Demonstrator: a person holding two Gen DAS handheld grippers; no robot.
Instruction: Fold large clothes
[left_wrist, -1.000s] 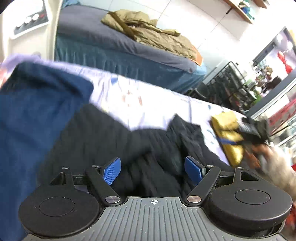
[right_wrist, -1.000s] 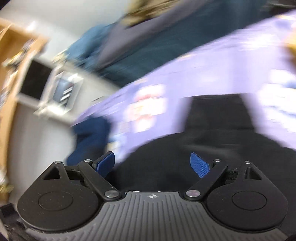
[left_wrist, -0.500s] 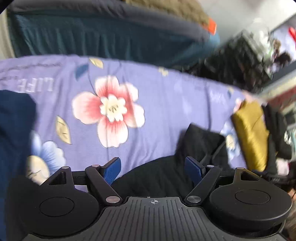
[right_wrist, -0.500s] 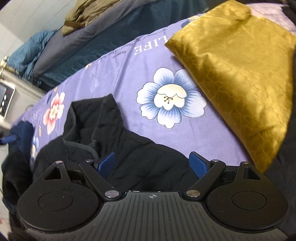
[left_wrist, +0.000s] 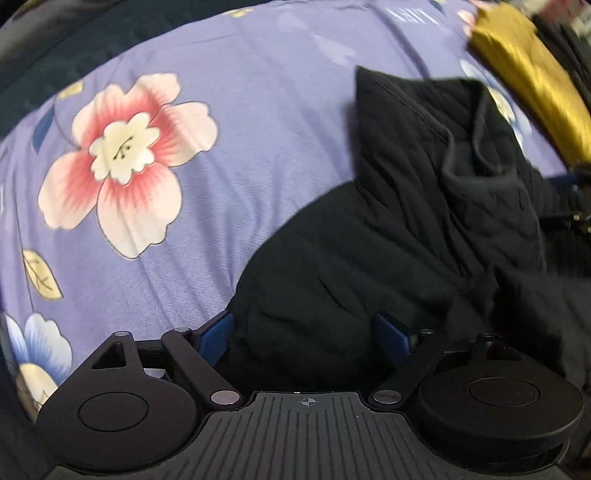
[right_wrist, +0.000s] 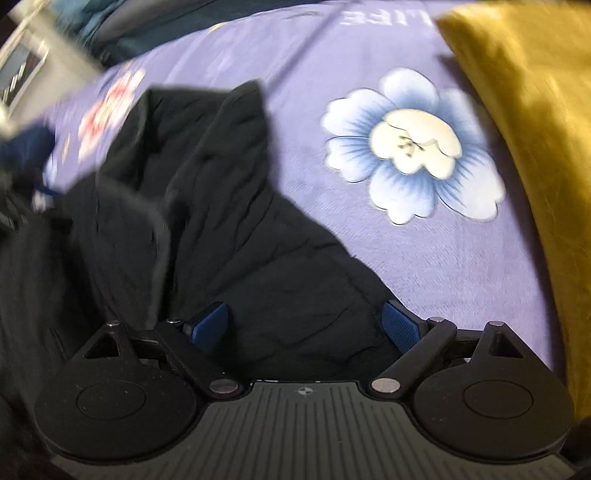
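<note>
A black quilted jacket (left_wrist: 406, 221) lies rumpled on the purple flowered sheet (left_wrist: 258, 110), its collar standing up toward the far side. My left gripper (left_wrist: 303, 328) points steeply down over the jacket's left shoulder edge, open, with black fabric under the gap and its pads apart from it. In the right wrist view the same jacket (right_wrist: 221, 221) spreads to the left. My right gripper (right_wrist: 304, 323) hovers over the jacket's right shoulder edge with its jaws wide and opening, fabric lying between the blue pads (right_wrist: 400, 326) without being pinched.
A folded mustard-yellow cloth (right_wrist: 535, 110) lies on the sheet (right_wrist: 461, 277) to the right of the jacket, also seen as the yellow cloth (left_wrist: 528, 74) at the far right. A navy garment (right_wrist: 22, 147) sits at the far left. A dark bed edge (left_wrist: 74, 55) borders the back.
Both grippers have dropped toward the bed and tipped down onto the black jacket. The room behind has left both views and the jacket's shoulders now fill the space at the fingers.
</note>
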